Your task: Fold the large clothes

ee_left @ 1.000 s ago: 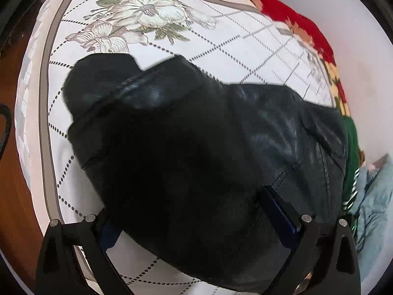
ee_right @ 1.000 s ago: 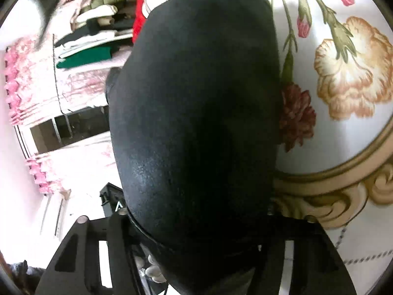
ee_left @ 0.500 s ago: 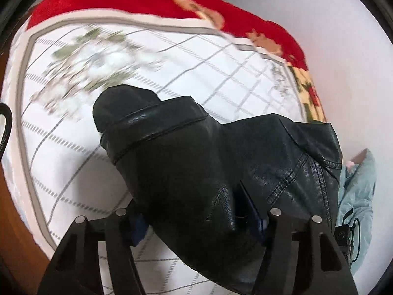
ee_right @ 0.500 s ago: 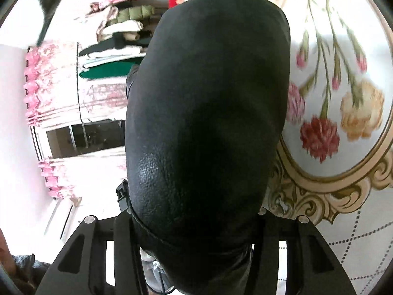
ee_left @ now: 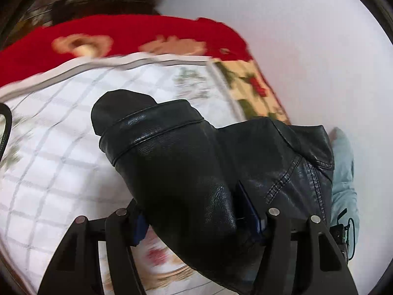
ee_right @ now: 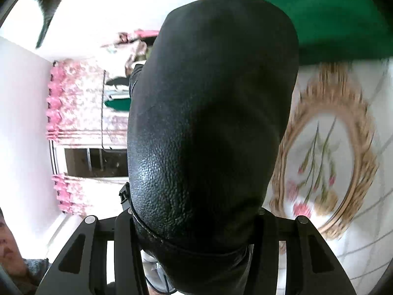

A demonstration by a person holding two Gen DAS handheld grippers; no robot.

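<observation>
A black leather jacket hangs bunched above the bed. In the left wrist view my left gripper is shut on a thick fold of it, and its blue pads press into the leather. A cuffed sleeve end sticks out ahead of the fingers. In the right wrist view the same jacket fills the middle, and my right gripper is shut on a rounded bulge of leather that hides both fingertips.
Below lies a white quilt with a grey grid and a gold floral oval. A red blanket and a green cloth lie at the far end. A light blue garment lies by the white wall. Pink curtains and a person are at the left.
Both grippers have risen and carried the jacket up off the quilt. The left jaws went from wide apart around the leather to shut on a fold. The right grip held.
</observation>
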